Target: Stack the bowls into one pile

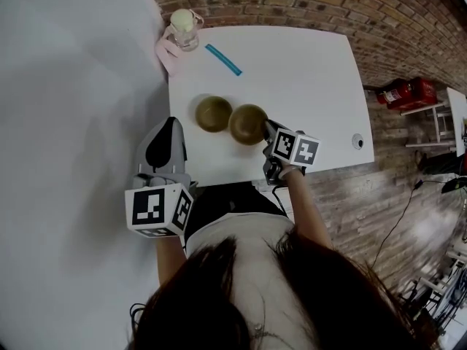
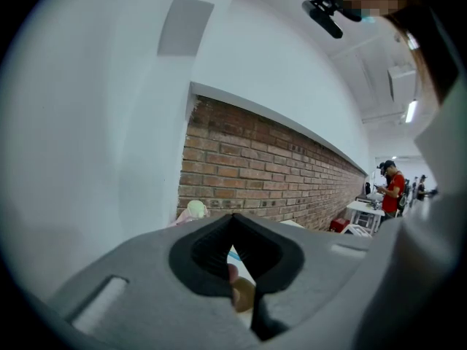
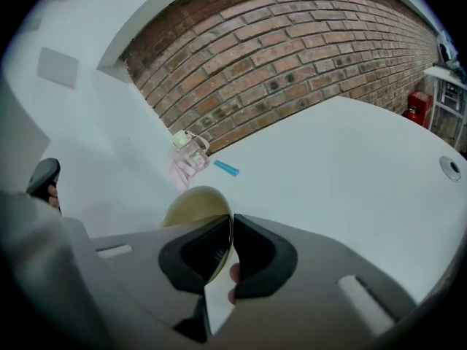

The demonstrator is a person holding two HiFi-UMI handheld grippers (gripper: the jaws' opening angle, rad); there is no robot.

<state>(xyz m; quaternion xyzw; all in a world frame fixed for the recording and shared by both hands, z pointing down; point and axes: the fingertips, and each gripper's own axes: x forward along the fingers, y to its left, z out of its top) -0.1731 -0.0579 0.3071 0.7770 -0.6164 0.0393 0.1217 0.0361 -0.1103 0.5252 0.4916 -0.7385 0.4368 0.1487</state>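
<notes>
You are gripping the right bowl point(image 1: 246, 122) with the right gripper point(image 1: 268, 131); left gripper point(image 1: 168, 133) clenched, empty; left bowl point(image 1: 213, 113) waiting beside, nothing stacked.

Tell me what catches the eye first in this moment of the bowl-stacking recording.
The right gripper is shut on the rim of an olive bowl, which sits right beside a second bowl near the front edge of the white table, not yet stacked. The left gripper hangs shut and empty off the table's left side. A blue stick and a clear cup lie towards the far left corner.
</notes>
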